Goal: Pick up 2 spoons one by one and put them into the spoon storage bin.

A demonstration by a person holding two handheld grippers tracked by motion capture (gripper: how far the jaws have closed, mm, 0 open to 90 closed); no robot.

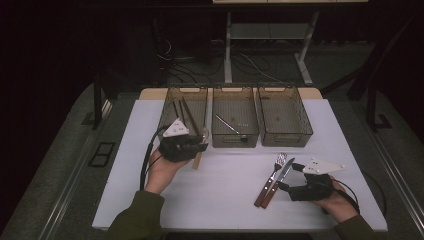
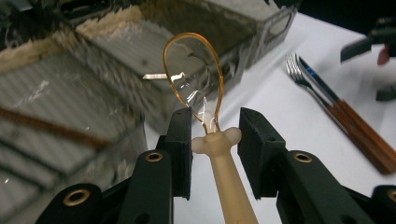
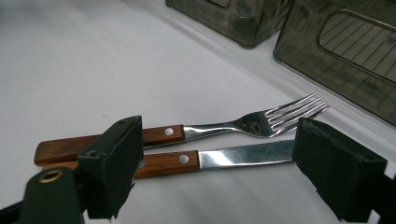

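The left tongs (image 2: pixel 215 128) are closed on a translucent amber spoon (image 2: pixel 194 74), gripping it at the narrow neck where bowl meets handle. In the high view the left tongs (image 1: pixel 200 145) hold it just in front of the leftmost bin (image 1: pixel 172 92), at that bin's near wall and clear of the desk (image 1: pixel 220 200).

Handling, as judged: the spoon looks like thin plastic, so light, fairly stiff, smooth and liable to slip or pivot in the pads. The neck is a sound hold, since the collar below it gives the pads a stop. Firm pressure on the thin bowl could crack it.

Orientation: the spoon's long axis runs in line with the tongs, bowl leading toward the leftmost bin, pale handle (image 1: pixel 197 161) trailing back under the hand.

The right tongs (image 3: pixel 215 163) stand open, jaws either side of a wooden-handled knife (image 3: pixel 233 156) without gripping it. The knife and a matching fork (image 3: pixel 261 122) lie side by side on the desk, well to the right of the leftmost bin and in front of the rightmost one (image 1: pixel 285 135), tips toward the bins. The leftmost bin already holds dark sticks (image 1: pixel 185 112); the middle bin (image 1: pixel 235 135) holds a metal utensil (image 1: pixel 227 124).
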